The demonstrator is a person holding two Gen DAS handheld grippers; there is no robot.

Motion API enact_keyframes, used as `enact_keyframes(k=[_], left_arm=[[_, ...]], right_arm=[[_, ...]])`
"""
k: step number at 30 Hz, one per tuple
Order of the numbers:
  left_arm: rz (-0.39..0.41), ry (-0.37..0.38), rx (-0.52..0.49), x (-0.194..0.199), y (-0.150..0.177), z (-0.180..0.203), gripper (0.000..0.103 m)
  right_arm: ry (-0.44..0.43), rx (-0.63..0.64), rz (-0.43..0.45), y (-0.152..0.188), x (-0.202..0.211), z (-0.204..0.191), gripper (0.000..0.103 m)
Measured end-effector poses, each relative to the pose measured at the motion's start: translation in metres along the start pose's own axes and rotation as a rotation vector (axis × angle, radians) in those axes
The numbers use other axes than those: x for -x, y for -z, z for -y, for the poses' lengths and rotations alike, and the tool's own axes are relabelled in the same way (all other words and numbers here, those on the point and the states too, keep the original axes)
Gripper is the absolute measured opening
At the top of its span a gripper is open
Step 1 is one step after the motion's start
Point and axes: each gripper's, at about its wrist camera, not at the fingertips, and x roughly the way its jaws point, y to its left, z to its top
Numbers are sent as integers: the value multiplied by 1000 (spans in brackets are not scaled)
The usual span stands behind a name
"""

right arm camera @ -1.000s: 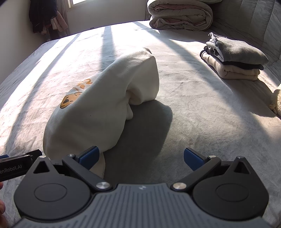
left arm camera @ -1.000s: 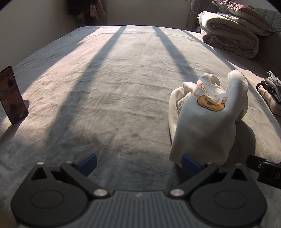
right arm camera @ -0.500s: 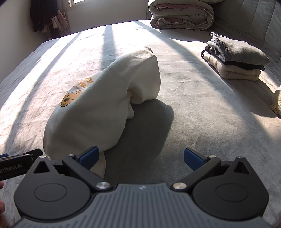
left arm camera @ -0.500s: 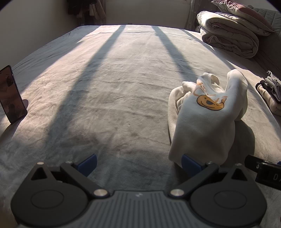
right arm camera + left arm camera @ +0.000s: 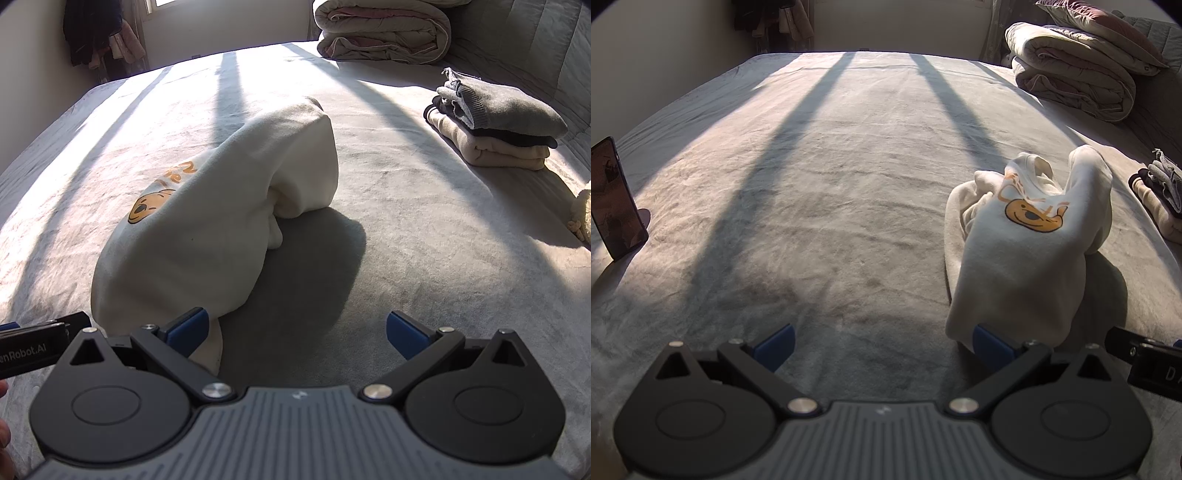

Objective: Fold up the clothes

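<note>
Cream sweatshirt (image 5: pixel 207 236) bunched lengthwise away from both claws, left claw (image 5: pixel 882 345) and right claw (image 5: pixel 297 334) released

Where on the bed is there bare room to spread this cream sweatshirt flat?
Widest bare stretch: left of the cream sweatshirt, running across to the phone and up toward the folded duvet. A narrower strip lies between sweatshirt and the folded clothes stack. The right edge is crowded by that stack and a plush toy.
</note>
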Motion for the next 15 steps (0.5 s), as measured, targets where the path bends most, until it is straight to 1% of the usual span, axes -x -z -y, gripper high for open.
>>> enact_keyframes(k=[15], left_arm=[[0, 0, 0, 0, 0, 0, 102]], right_arm=[[0, 4, -3, 0, 0, -1, 103]])
